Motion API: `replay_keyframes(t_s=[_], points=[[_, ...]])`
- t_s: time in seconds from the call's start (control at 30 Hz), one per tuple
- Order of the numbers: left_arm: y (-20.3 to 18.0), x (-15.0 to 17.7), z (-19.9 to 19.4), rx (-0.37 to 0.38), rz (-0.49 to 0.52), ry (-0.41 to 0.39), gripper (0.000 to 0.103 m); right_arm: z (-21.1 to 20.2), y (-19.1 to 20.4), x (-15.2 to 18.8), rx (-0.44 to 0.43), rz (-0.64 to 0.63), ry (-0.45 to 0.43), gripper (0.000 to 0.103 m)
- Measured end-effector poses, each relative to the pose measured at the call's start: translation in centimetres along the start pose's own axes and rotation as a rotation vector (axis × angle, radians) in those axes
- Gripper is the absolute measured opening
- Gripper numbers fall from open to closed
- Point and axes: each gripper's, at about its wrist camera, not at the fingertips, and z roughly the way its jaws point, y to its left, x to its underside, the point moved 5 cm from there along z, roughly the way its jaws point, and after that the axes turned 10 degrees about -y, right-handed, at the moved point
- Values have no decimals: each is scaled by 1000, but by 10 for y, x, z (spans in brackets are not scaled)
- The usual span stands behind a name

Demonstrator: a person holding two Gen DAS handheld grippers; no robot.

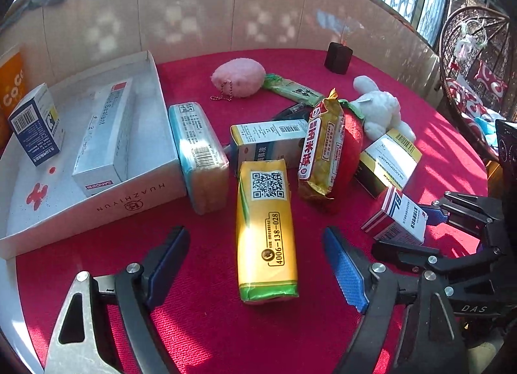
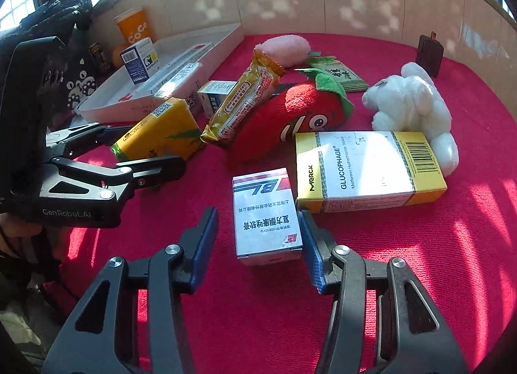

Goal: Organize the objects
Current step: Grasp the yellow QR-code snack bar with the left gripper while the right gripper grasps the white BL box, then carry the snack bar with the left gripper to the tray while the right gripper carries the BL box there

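The worktop (image 1: 200, 325), covered in red cloth, carried everything. At its left edge lay a shallow white tray (image 1: 142, 193) holding a long silver sealant box (image 1: 103, 134) lying flat and a small blue-and-white box (image 1: 35, 125) standing upright.

Against the tray's outer wall leaned a pale blue packet (image 1: 197, 154). Beside it lay a yellow drink carton (image 1: 266, 231), flat, its green-edged end toward the left wrist camera. A red plush strawberry (image 2: 290, 118) lay in the middle of the heap with a golden snack bag (image 1: 320, 147) propped across it. A yellow-and-white Glucophage box (image 2: 368, 170) lay flat just beside the strawberry, touching a white plush rabbit (image 2: 410, 105) behind it. Farther back were a pink plush toy (image 1: 237, 78), a green sachet (image 1: 294, 91) and a small dark block (image 1: 337, 58).

The left tongs (image 1: 257, 264) stood apart on either side of the carton's near end, their blue pads (image 1: 345, 273) clear of it on both sides.

The right tongs (image 2: 258, 244) were also apart, with a small white box with red and blue stripes (image 2: 266, 215) lying flat between them. The right-hand pad looked to be at the box's edge, though whether it touched could not be told; the left-hand pad (image 2: 203, 244) stood clear of the box.
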Motion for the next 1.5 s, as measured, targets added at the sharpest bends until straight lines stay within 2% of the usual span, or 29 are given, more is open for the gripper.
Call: replay_keyframes(t_s=[0.13,0.2,0.23,0.3,0.37,0.53,0.87,1.03,1.23,1.37,1.5], points=[[-3,1,7,-1,15,18,74,6,2,-3,9,-21,-2,44],[-4,4,9,-2,16,29,58,5,0,-3,20,-26,-5,36],[-4,4,8,-15,24,25,55,5,-1,-3,21,-26,-8,34],[-4,5,6,-28,32,21,33,4,0,-2,16,-31,-12,34],[-3,7,2,-11,13,16,27,1,2,-1,11,-48,-12,34],[-5,6,-12,-9,5,-32,25,-14,11,-5,-7,-72,-55,33],[3,-20,-55,-48,-24,-210,24,-62,9,-46,18,-20,-257,33],[19,-27,-68,-48,-89,-242,24,-77,8,-66,8,17,-318,33],[35,-39,-100,-83,-134,-310,24,-104,24,-109,-24,-20,-404,33],[45,-26,-103,-121,-184,-310,24,-94,38,-107,-72,-12,-414,33],[49,-37,-113,-181,-157,-328,24,-97,45,-109,-91,-16,-434,33]])
